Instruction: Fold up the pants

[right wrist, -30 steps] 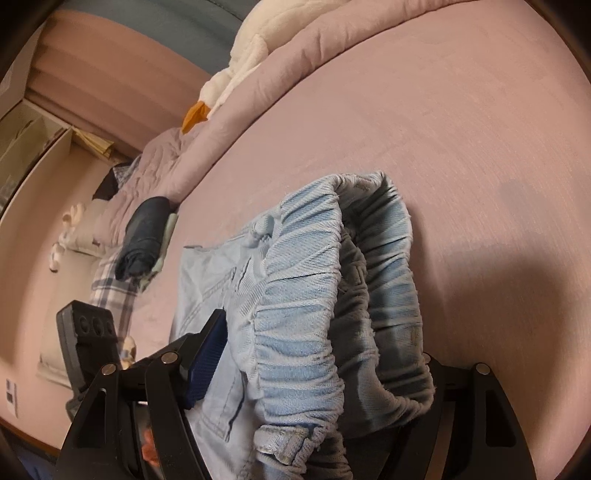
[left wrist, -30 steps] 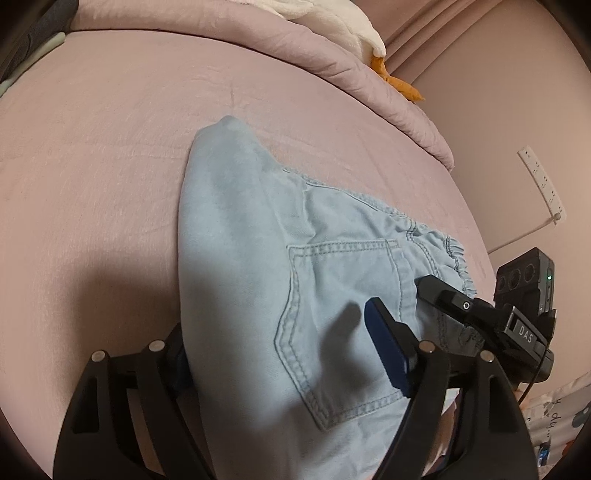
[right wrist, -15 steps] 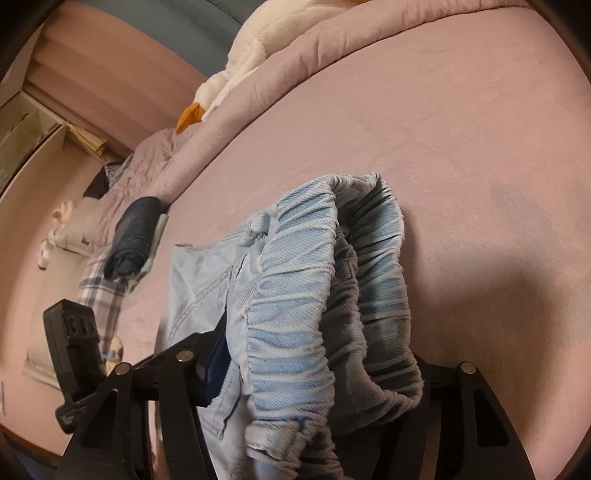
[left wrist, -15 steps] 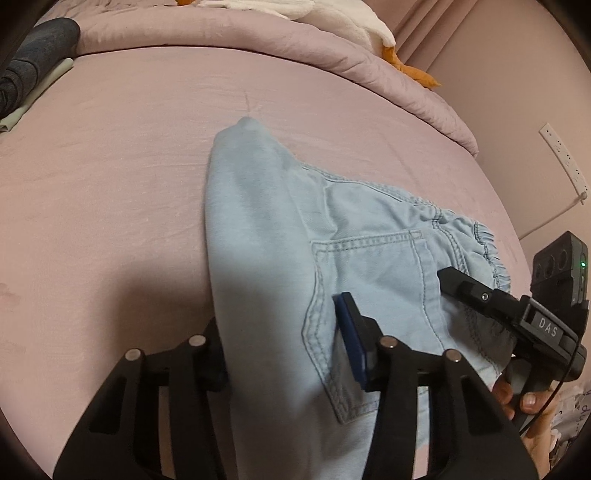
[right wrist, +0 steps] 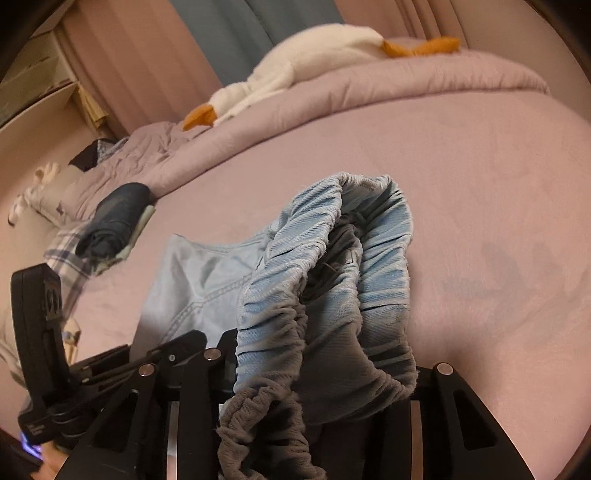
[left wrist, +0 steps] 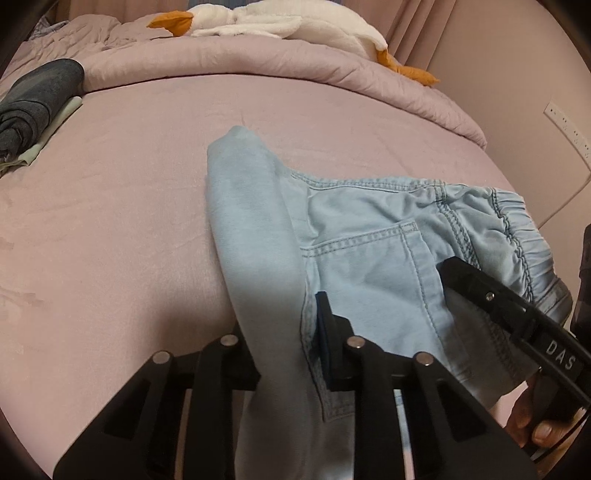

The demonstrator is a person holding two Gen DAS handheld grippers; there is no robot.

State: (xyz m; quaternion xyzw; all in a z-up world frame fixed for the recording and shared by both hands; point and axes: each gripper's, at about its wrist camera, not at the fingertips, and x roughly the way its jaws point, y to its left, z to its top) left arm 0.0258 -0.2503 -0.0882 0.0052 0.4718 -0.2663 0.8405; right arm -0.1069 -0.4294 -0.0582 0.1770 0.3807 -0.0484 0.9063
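Light blue denim pants (left wrist: 369, 240) with an elastic waistband lie folded on the pink bed (left wrist: 110, 203), back pocket up. My left gripper (left wrist: 284, 347) is shut on the folded leg edge of the pants. My right gripper (right wrist: 317, 369) is shut on the gathered waistband (right wrist: 332, 258), which bunches up in front of its camera. The right gripper also shows in the left wrist view (left wrist: 491, 299) at the waistband end. The pants' far fold (left wrist: 236, 144) rests on the bed.
A rolled pink duvet (left wrist: 258, 62) and a white plush goose (left wrist: 280, 22) lie at the bed's far end. A folded dark garment (left wrist: 33, 99) on a pale cloth sits at the far left. A wall with a power strip (left wrist: 565, 125) is at the right.
Both grippers have closed tighter on the pants and moved, so the views now look more toward the bed's head. The pants lie flatter and more spread along the bed.
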